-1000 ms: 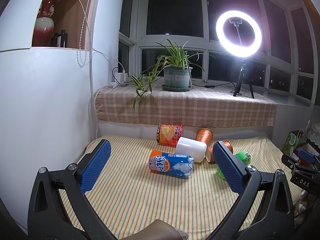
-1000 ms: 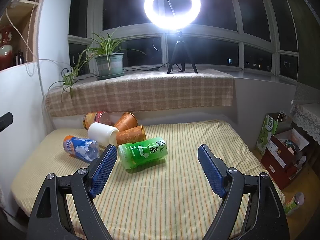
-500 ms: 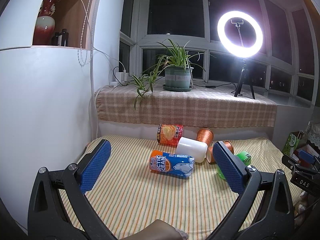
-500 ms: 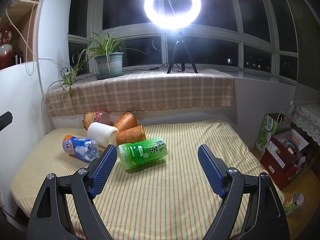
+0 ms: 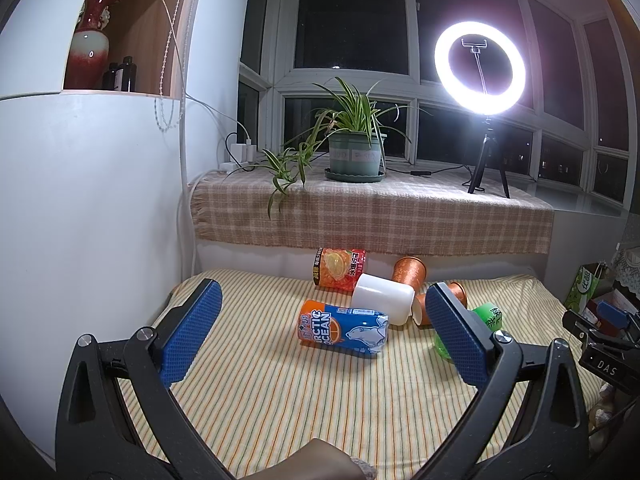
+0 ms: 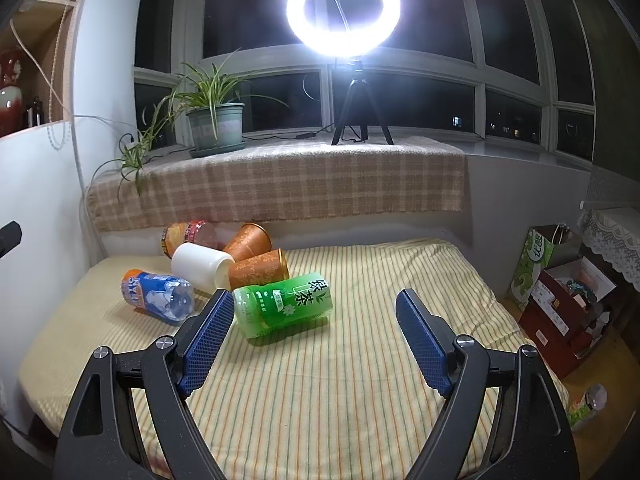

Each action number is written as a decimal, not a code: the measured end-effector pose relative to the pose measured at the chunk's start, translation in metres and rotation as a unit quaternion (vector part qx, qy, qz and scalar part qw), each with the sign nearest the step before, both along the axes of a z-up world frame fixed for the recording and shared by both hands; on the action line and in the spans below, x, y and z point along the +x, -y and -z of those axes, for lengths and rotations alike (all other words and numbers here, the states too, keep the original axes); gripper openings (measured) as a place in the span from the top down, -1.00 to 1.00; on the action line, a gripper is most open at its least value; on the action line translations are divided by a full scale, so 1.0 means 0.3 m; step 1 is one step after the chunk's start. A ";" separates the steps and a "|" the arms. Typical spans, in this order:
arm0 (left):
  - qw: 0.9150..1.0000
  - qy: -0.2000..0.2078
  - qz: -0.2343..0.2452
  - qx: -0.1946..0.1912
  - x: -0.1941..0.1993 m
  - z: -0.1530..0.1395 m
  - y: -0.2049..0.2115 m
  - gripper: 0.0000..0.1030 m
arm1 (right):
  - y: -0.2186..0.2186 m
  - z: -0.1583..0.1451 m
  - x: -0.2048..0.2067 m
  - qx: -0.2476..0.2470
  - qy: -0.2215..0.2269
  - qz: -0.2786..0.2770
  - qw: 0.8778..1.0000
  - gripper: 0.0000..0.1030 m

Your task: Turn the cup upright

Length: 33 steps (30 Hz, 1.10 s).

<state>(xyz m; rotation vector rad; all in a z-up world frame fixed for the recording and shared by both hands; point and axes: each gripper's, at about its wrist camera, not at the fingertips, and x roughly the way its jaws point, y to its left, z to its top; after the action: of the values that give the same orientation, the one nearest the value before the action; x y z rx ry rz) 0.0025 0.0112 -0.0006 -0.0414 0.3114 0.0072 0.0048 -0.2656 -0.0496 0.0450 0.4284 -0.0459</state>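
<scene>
Several cups lie on their sides on the striped table [image 5: 280,392]: a white cup [image 5: 382,298] [image 6: 200,266], two copper cups [image 5: 408,270] [image 6: 258,268], a green tea cup [image 6: 284,304] [image 5: 486,316], a blue-orange Arctic Ocean cup [image 5: 342,326] [image 6: 156,296] and a red-orange cup [image 5: 339,268] [image 6: 188,236]. My left gripper [image 5: 320,326] is open and empty, held short of the blue-orange cup. My right gripper [image 6: 314,328] is open and empty, just short of the green cup.
A checked-cloth window ledge [image 5: 372,212] behind the table holds a potted plant [image 5: 354,152] and a ring light on a tripod [image 5: 480,68]. A white wall [image 5: 80,220] borders the left. Boxes [image 6: 568,300] stand on the floor to the right.
Both views are almost unchanged; the left gripper has drifted very slightly. No cup has moved.
</scene>
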 end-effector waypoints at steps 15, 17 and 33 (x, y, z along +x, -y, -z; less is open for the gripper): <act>1.000 0.000 0.000 0.000 -0.001 0.001 -0.003 -1.00 | 0.002 0.007 0.004 0.001 -0.001 0.001 1.000 -0.61; 1.000 -0.001 0.001 0.000 0.000 0.001 -0.004 -1.00 | 0.001 0.009 0.007 0.001 -0.001 0.002 1.000 -0.61; 1.000 -0.008 0.004 0.003 0.022 -0.005 -0.013 -1.00 | 0.008 0.033 0.026 0.003 -0.011 0.005 1.000 -0.61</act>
<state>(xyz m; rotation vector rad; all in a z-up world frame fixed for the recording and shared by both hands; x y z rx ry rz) 0.0093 0.0150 0.0010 -0.0332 0.3273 0.0002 0.0126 -0.2681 -0.0594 0.0530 0.4509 -0.0545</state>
